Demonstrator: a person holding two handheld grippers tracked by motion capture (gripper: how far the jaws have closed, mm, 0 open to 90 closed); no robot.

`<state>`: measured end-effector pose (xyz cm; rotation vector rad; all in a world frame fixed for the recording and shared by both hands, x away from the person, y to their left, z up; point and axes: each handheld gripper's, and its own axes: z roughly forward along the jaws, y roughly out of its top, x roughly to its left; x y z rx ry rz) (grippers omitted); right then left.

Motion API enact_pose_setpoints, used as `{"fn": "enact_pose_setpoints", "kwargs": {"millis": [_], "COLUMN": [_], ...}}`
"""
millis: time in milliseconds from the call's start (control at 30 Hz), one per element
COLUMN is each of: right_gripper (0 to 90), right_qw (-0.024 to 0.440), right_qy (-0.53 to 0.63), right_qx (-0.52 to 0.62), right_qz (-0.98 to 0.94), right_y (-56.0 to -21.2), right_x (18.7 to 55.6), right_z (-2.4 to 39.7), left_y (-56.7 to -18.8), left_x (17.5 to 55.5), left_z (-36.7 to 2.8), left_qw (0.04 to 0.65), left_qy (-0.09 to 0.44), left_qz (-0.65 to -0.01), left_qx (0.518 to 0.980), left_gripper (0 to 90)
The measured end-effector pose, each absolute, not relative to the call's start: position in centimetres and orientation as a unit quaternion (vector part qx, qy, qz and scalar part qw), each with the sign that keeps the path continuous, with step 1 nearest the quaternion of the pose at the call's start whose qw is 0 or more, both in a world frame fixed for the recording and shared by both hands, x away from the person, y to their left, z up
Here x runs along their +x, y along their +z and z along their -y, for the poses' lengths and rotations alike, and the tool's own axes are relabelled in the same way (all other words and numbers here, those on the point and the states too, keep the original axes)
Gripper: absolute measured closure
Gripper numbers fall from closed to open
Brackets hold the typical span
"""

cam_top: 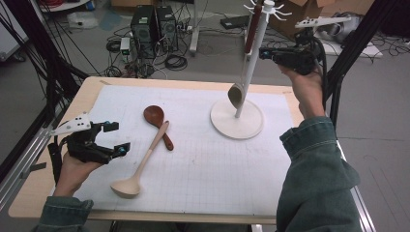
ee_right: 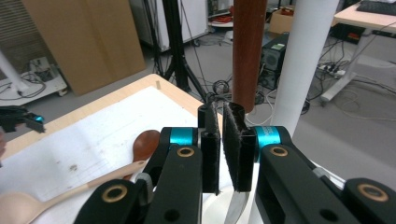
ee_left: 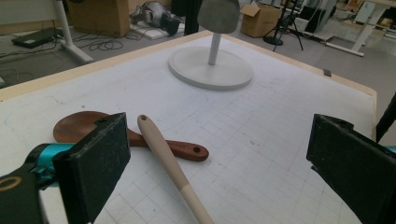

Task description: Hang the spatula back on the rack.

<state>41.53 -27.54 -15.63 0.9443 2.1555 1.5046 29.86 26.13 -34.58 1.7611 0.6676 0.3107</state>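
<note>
A white rack [cam_top: 252, 58] stands on a round base [cam_top: 237, 121] at the back right of the mat. From it hangs a spoon with a dark brown handle [cam_top: 250, 34] and a grey bowl [cam_top: 236, 95]. My right gripper [cam_top: 263, 52] is raised beside the pole, shut, with nothing between its pads [ee_right: 211, 144]; the brown handle [ee_right: 248, 51] is just beyond them. A dark wooden spoon [cam_top: 155, 117] and a pale wooden ladle [cam_top: 140, 166] lie crossed on the mat. My left gripper [cam_top: 118, 138] rests open to their left, empty [ee_left: 219, 158].
The white gridded mat [cam_top: 217, 169] covers most of the wooden table [cam_top: 29, 193]. Computer towers [cam_top: 153, 29] and cables sit on the floor beyond the far edge. Black frame posts [cam_top: 353, 43] rise at the right; a metal rail [cam_top: 19, 164] runs along the left.
</note>
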Motion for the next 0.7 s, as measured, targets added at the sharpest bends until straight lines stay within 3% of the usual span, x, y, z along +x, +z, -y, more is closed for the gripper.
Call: {"fn": "enact_pose_setpoints", "kwargs": {"millis": [700], "right_gripper": [89.3], "right_qw": [0.188], "right_qy": [0.547], "right_qx": [0.31], "right_qz": [-0.755], "right_y": [-11.0], "right_x": [41.3], "right_z": [28.7], "left_y": [-34.6], "left_x": [30.0], "left_z": [-26.5], "left_qw": [0.575], "left_qy": [0.133], "left_qz": [-0.289], "left_qx": [0.754], "left_gripper": [6.7]}}
